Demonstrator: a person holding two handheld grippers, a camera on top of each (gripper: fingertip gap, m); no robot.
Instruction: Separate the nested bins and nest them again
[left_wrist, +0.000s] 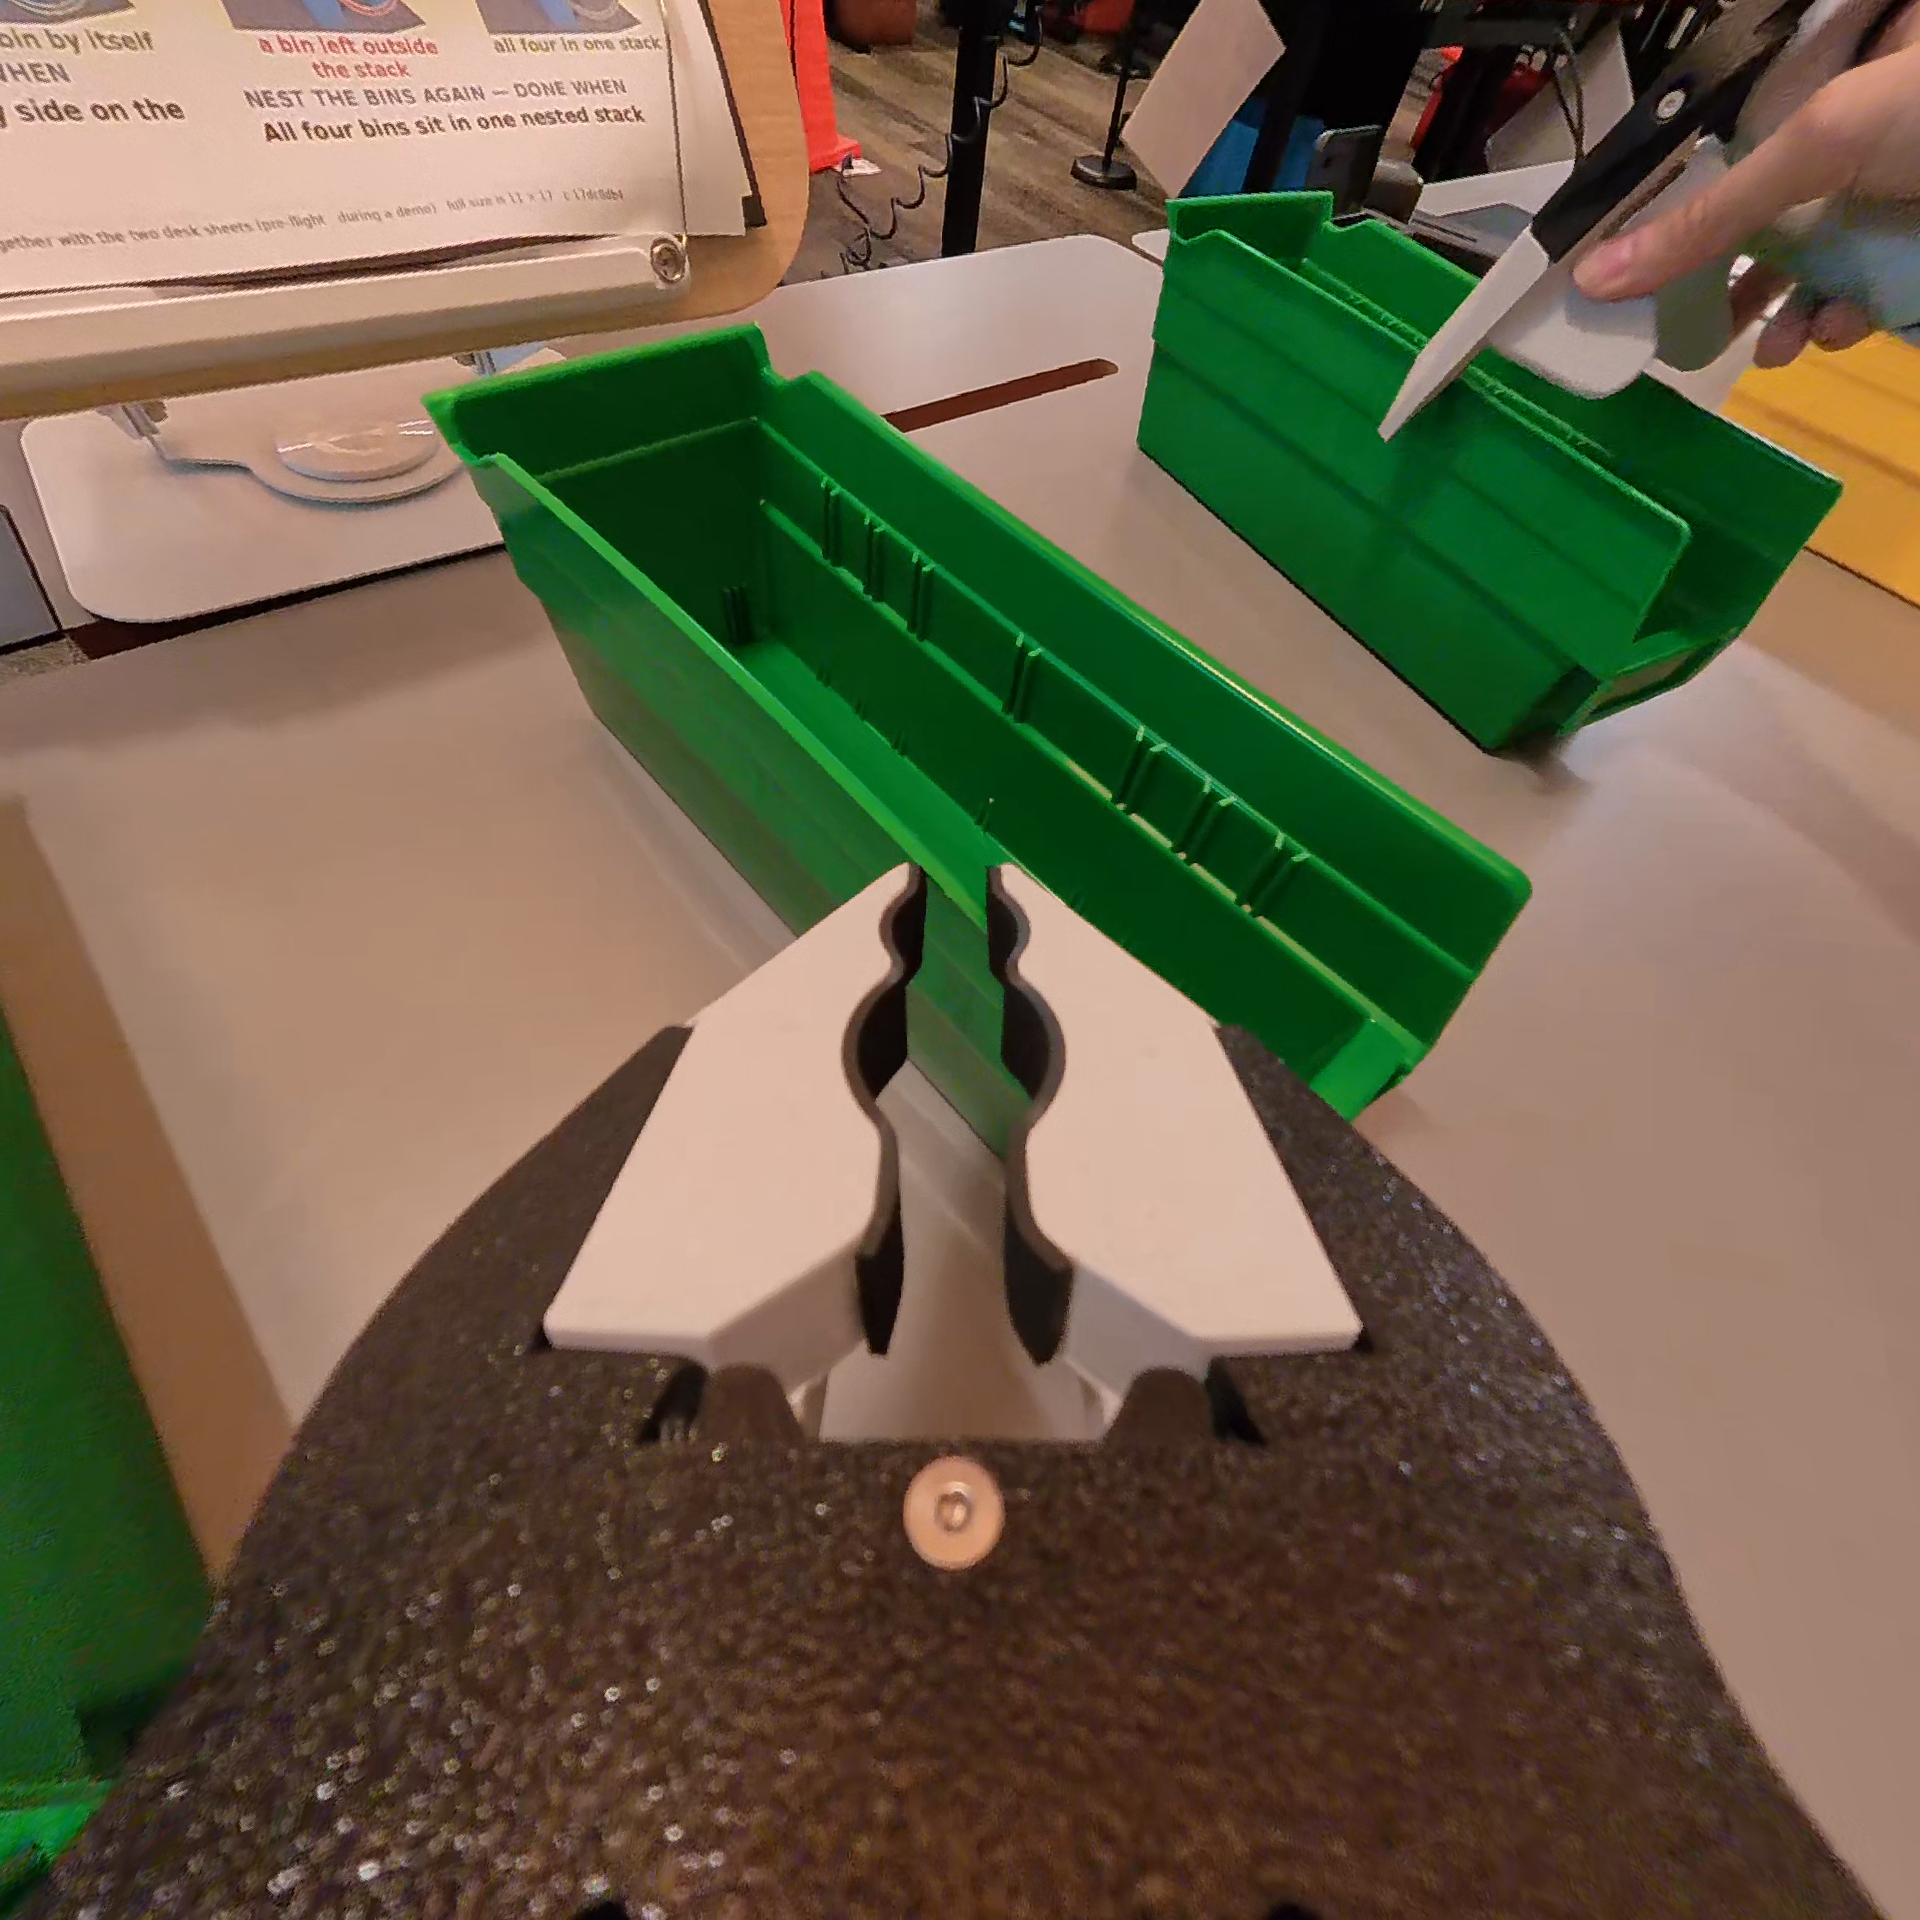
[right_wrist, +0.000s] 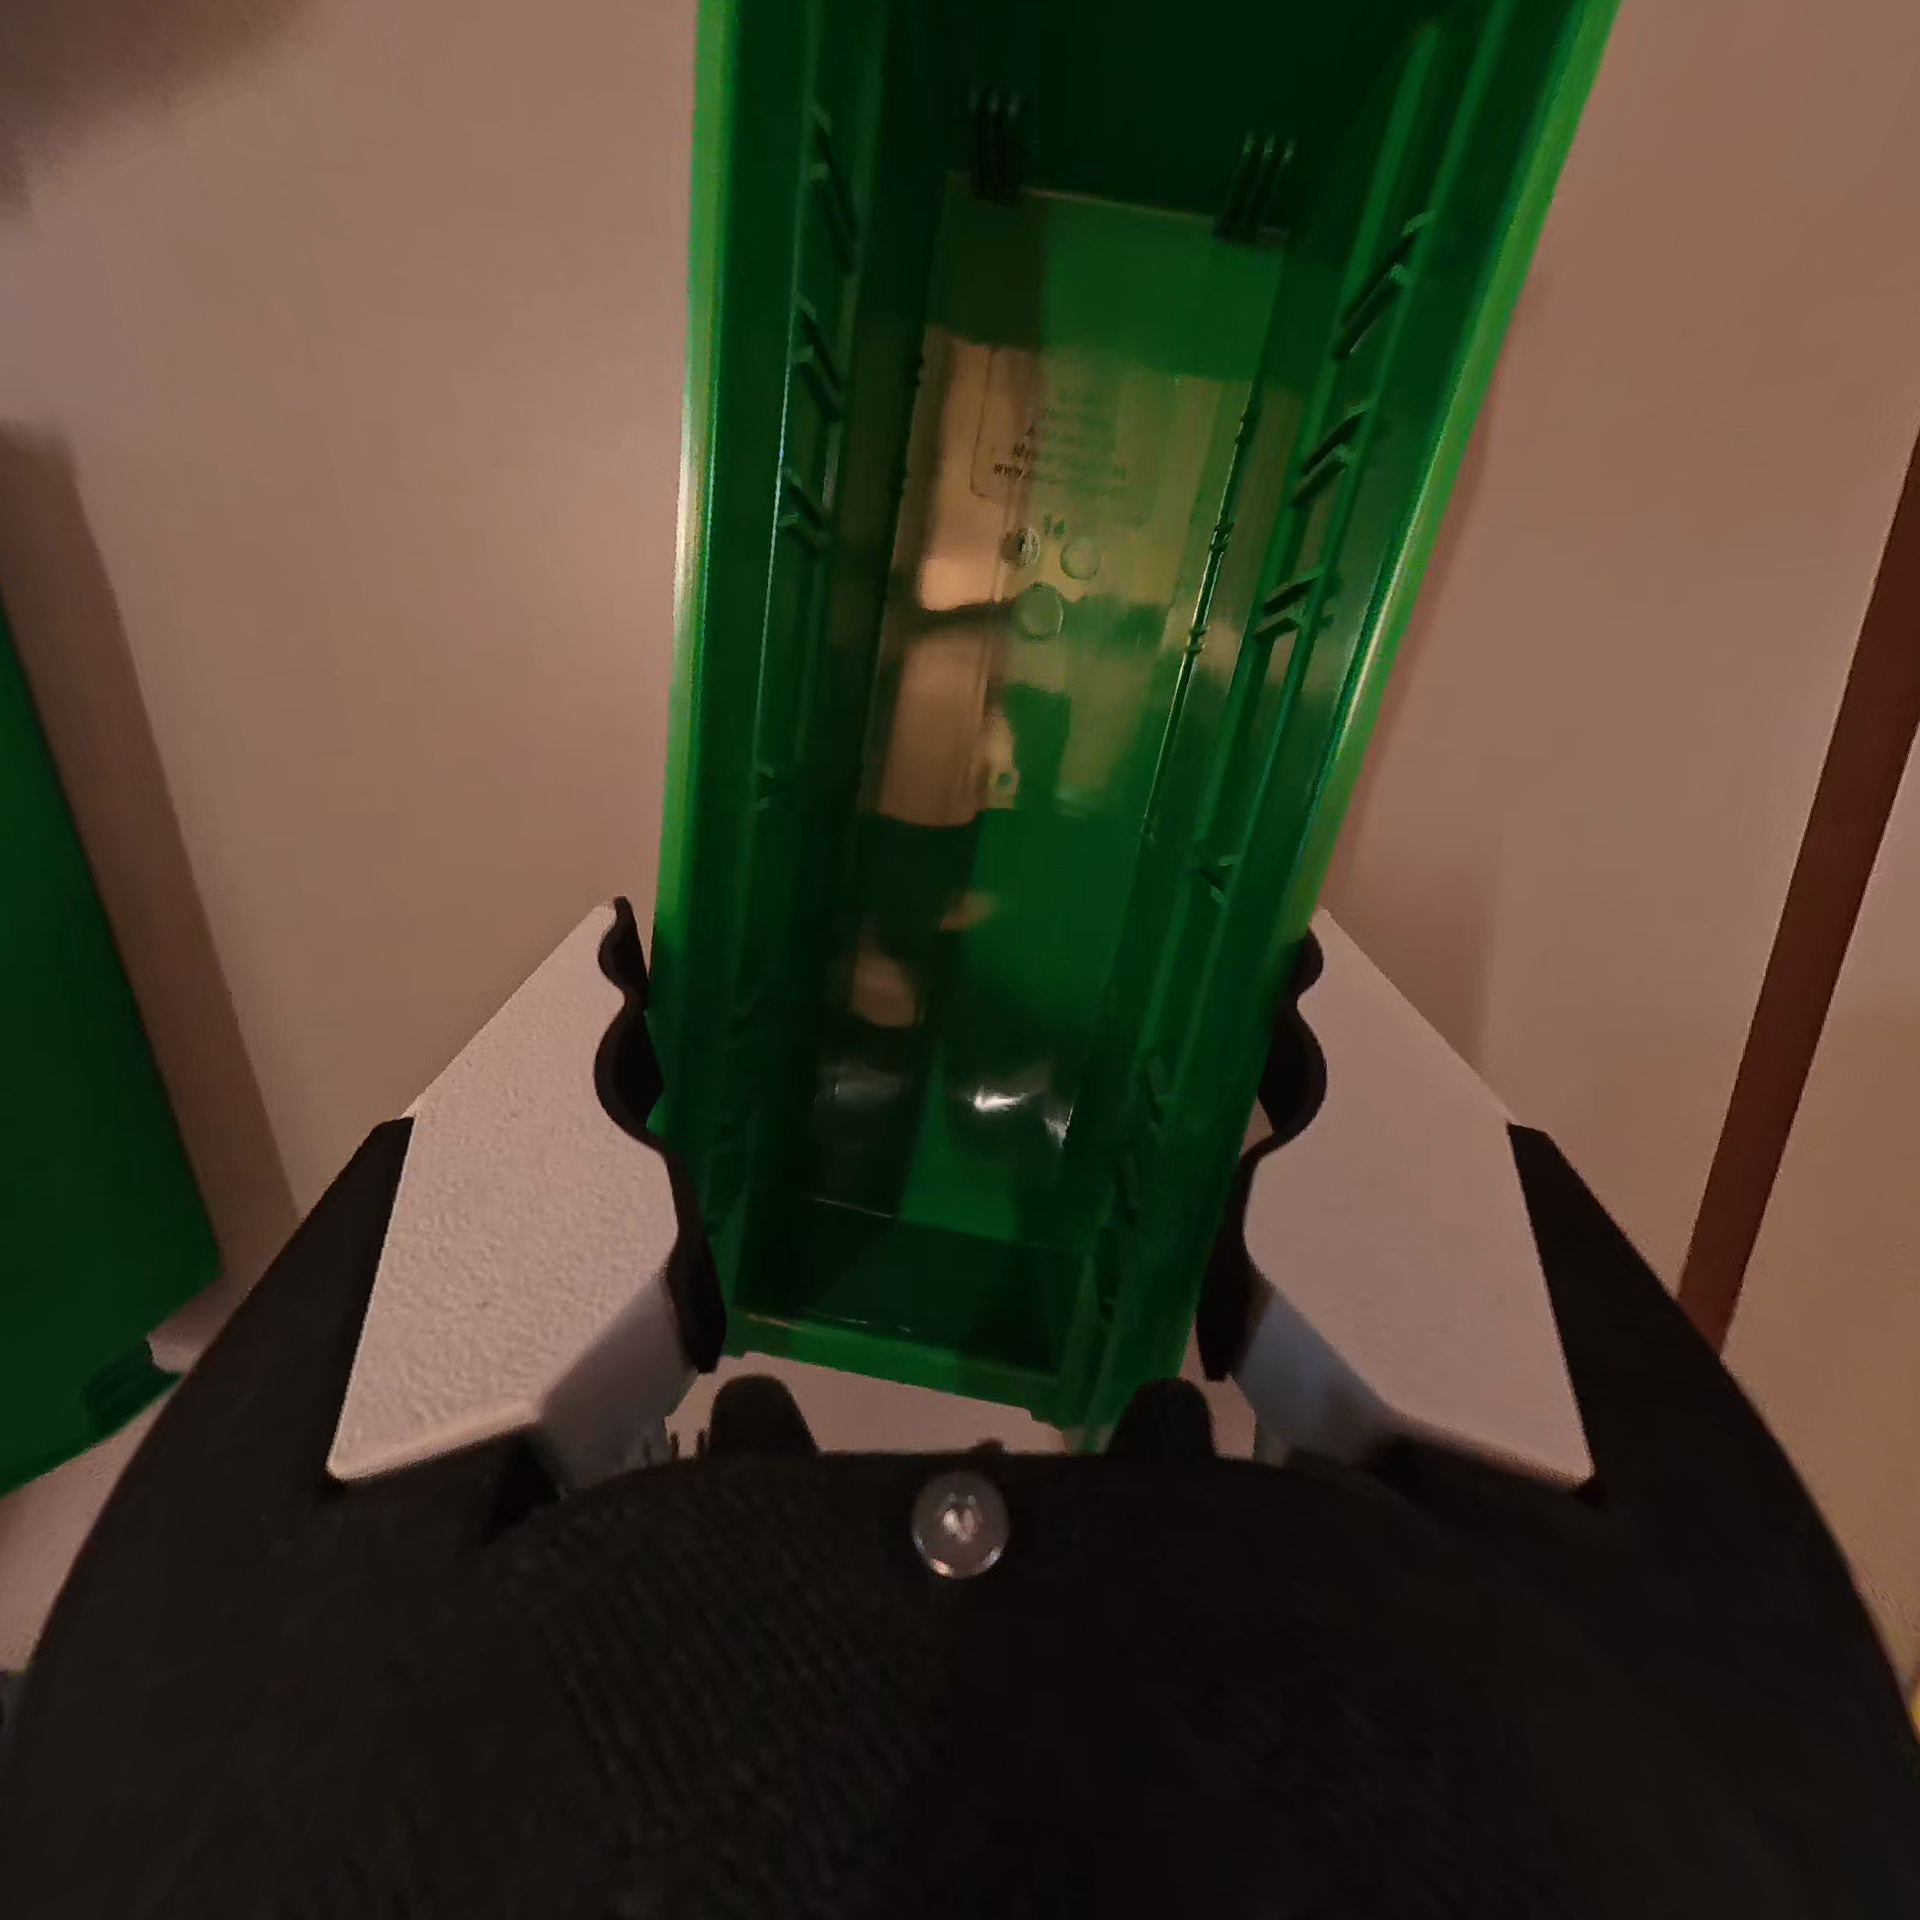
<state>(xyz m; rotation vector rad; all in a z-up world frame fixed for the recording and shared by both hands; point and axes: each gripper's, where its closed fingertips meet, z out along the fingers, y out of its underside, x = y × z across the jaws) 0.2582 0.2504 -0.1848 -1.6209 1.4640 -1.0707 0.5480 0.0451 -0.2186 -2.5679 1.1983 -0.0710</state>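
left gripper (left_wrist: 954, 883): nearly closed, pinching near bin (left_wrist: 935, 665) side wall, on counter (left_wrist: 312, 935)
right gripper (right_wrist: 966, 1039): wide, straddling far bin (right_wrist: 1091, 623), contact unclear
progress: bins apart; re-nesting seems left

Left gripper (left_wrist: 956, 883): speckled black granular housing, one silver hex-socket screw on the centreline, two pale grey wedge fingers (left_wrist: 758, 1122) lined with wavy black pads. Right gripper (right_wrist: 966, 1122): same build (housing smoother, fine ribbed print lines), clear-looking screw at centre, grey fingers (right_wrist: 520, 1226) with scalloped black pads. Seen from the left wrist view: black upper, white pointed fingertip, grey pad; hand (left_wrist: 1766, 197) bare, no sleeve visible.
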